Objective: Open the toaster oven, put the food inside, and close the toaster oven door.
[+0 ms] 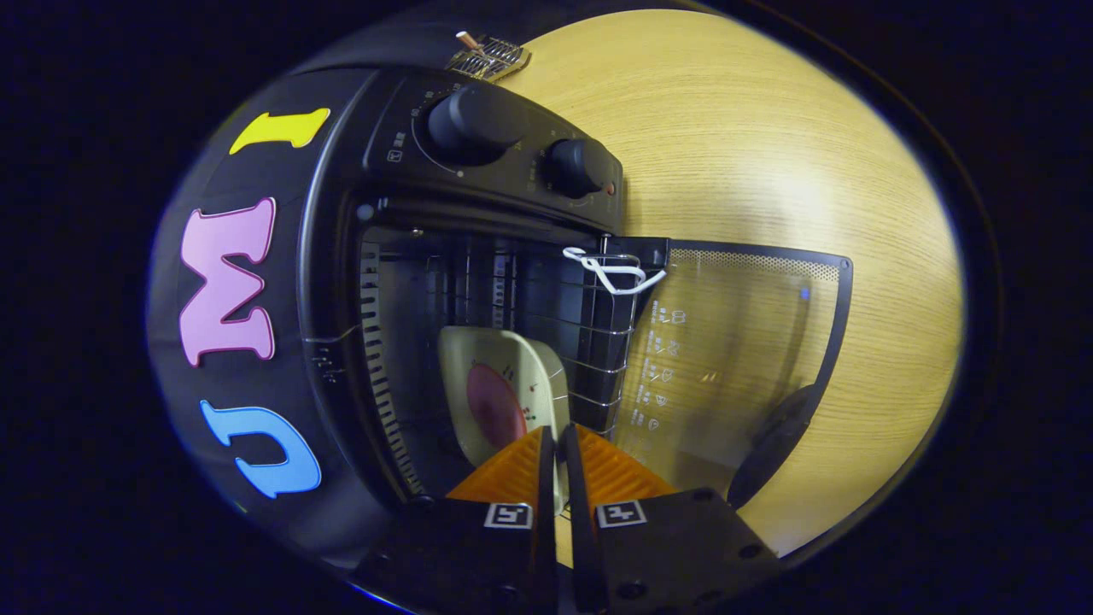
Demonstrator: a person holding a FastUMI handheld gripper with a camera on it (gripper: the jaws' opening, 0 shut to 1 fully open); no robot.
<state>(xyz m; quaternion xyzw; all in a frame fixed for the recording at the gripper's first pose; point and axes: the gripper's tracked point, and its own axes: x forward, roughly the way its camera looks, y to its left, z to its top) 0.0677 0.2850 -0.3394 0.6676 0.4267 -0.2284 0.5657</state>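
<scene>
The black toaster oven [341,256] stands with its glass door [734,359] swung fully down, lying flat over the wooden table. Inside, a pale square plate [478,359] rests on the wire rack [598,342] and carries a flat reddish-brown piece of food [495,408]. My gripper [555,434] reaches into the oven mouth, and its two fingers are drawn close together with the plate's near rim pinched between them. The part of the plate behind the fingers is hidden.
Two black knobs [474,120] [576,166] sit on the oven's control panel. The door's dark handle [773,444] lies at its outer edge. A white cord [610,273] loops at the rack's corner by the hinge. A small metal grid [487,58] lies beyond the oven on the table [768,154].
</scene>
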